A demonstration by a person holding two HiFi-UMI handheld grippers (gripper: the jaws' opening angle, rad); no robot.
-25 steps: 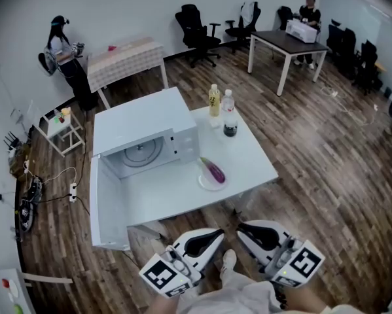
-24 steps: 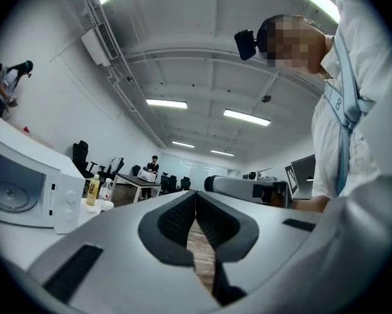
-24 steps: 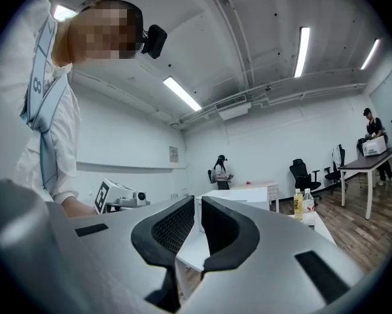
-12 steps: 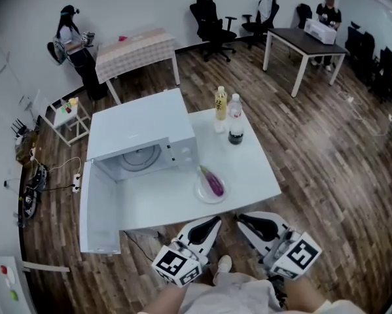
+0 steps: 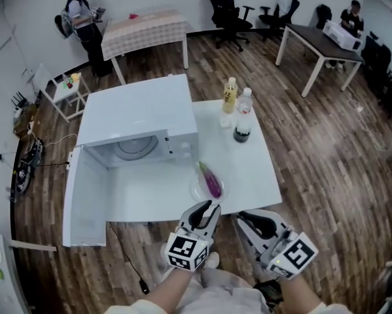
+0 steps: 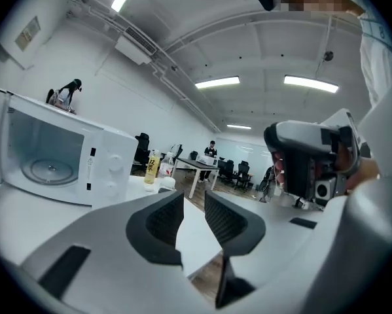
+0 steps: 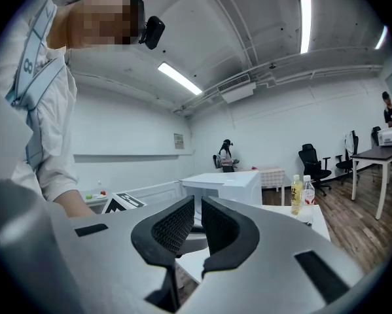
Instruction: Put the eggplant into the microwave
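Observation:
A purple eggplant (image 5: 213,180) lies on a clear plate (image 5: 201,191) near the front edge of the white table (image 5: 261,172). Left of it stands the white microwave (image 5: 137,113), its door (image 5: 84,198) swung wide open and the turntable showing inside. My left gripper (image 5: 209,207) hovers at the table's front edge just below the plate; its jaws are opening with nothing between them (image 6: 194,222). My right gripper (image 5: 241,218) hangs beside it over the floor, shut and empty (image 7: 197,226). The microwave (image 6: 52,156) (image 7: 225,185) also shows in both gripper views.
A yellow drink bottle (image 5: 230,95) and a dark-bottomed water bottle (image 5: 243,116) stand at the table's back right. The open door juts out past the table's left front. A cable (image 5: 127,267) runs over the wooden floor. People, chairs and other tables are far behind.
Both grippers have come forward to the table's front edge, the left one ending right below the plate. The head view has shifted, so the table sits lower and more central.

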